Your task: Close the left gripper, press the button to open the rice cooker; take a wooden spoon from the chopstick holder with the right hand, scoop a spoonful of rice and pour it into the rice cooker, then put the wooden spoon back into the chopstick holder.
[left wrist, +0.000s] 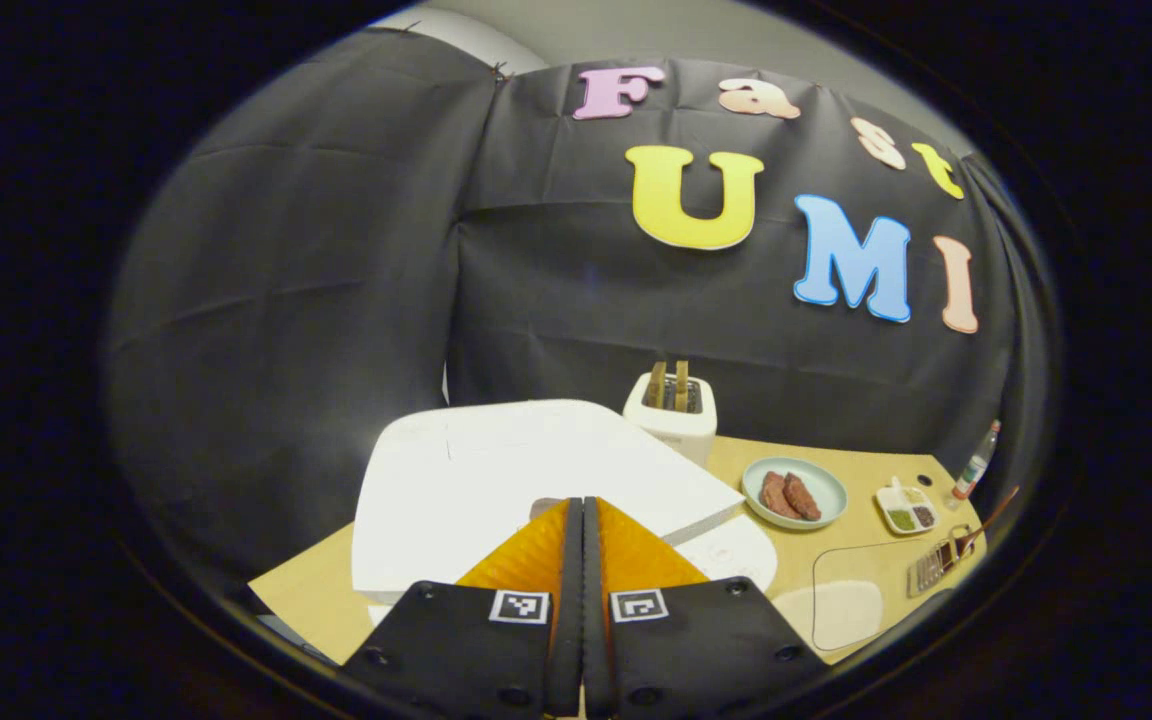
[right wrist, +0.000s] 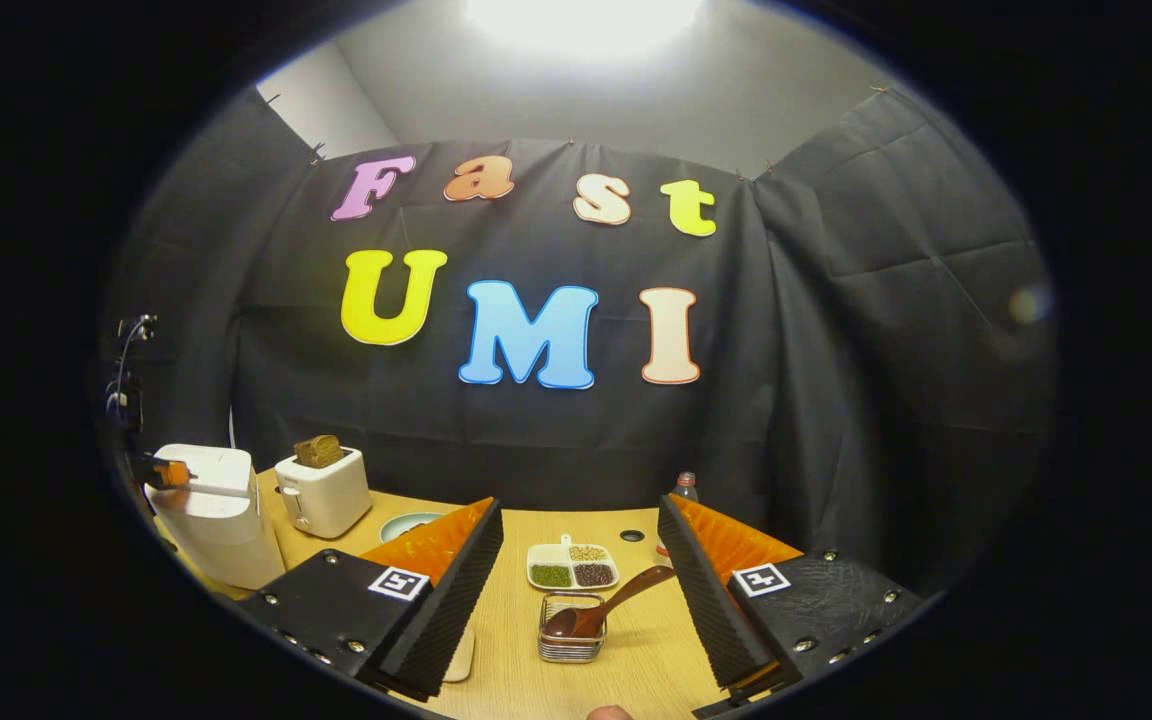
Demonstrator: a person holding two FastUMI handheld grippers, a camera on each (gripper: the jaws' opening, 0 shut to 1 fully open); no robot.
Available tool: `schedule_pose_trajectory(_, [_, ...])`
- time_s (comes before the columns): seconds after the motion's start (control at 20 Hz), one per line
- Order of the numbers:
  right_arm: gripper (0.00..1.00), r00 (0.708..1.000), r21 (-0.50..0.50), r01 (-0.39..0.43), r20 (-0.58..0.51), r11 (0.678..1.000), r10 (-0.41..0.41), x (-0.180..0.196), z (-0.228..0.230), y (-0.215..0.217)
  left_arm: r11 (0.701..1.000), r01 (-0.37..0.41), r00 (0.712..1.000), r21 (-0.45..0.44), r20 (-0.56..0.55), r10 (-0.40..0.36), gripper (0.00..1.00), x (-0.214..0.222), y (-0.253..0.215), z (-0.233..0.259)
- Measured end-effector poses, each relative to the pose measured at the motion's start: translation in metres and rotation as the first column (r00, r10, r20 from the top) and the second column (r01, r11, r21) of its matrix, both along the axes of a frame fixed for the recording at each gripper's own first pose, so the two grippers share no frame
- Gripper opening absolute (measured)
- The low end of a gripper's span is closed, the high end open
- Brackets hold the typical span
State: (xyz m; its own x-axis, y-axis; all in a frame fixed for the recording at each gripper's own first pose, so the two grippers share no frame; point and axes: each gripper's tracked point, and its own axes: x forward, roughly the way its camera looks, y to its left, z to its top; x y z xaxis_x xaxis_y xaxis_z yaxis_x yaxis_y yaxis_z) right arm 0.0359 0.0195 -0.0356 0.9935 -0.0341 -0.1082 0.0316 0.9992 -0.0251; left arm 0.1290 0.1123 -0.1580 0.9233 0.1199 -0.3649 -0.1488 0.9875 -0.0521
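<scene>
Left gripper view: the left gripper (left wrist: 582,520) is clenched with nothing between its fingers, tips just over the rice cooker (left wrist: 526,480) lid, probably ready to press the button. The right gripper (right wrist: 581,555) is spread wide toward the wooden spoon (right wrist: 604,608), whose handle leans toward 2 o'clock from the chopstick holder (right wrist: 570,632).

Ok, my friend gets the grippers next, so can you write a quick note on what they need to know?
Left gripper: shut, empty, poised over the white rice cooker's front edge. The lid looks down; I can't tell if the button has been pressed.
Right gripper: open, empty, aimed at the wire chopstick holder, not touching it.
The wooden spoon leans in the holder. The divided grain dish sits just behind.
Done: left gripper closed.
Left: open the cooker, take the spoon, scoop, pour, put the spoon back.
</scene>
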Motion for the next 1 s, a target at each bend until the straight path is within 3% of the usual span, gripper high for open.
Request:
schedule_pose_trajectory(0.15, [0.95,1.0,-0.001,-0.001,0.016,1.0,0.001,0.003,0.003,-0.003,0.999,-0.015,0.997,0.051,0.074,0.012,0.11,0.011,0.004,0.039])
schedule_pose_trajectory(0.4, [0.95,1.0,0.017,0.005,0.018,1.0,-0.005,0.009,0.001,-0.015,0.997,-0.05,0.988,0.057,0.146,0.041,0.09,0.011,0.009,0.078])
schedule_pose_trajectory(0.55, [0.95,1.0,0.021,0.012,0.01,1.0,-0.012,0.015,-0.004,-0.025,0.999,-0.017,0.981,0.042,0.192,0.008,0.11,0.003,-0.007,0.101])
schedule_pose_trajectory(0.6, [0.95,1.0,0.024,0.012,0.005,1.0,-0.012,0.017,-0.005,-0.027,0.999,-0.007,0.978,0.049,0.208,-0.004,0.22,-0.001,-0.013,0.109])
schedule_pose_trajectory(0.85, [0.95,1.0,0.037,0.009,-0.011,0.999,-0.008,0.033,-0.017,-0.038,0.994,0.03,0.949,0.101,0.309,-0.06,1.0,-0.022,-0.044,0.152])
schedule_pose_trajectory(0.9, [0.95,1.0,0.044,0.007,-0.015,0.999,-0.006,0.037,-0.021,-0.041,0.993,0.033,0.944,0.11,0.322,-0.067,0.95,-0.026,-0.048,0.158])
schedule_pose_trajectory(1.0, [0.95,0.999,0.062,0.01,-0.032,0.998,-0.008,0.046,-0.031,-0.046,0.992,0.044,0.938,0.119,0.337,-0.082,1.0,-0.035,-0.058,0.166])
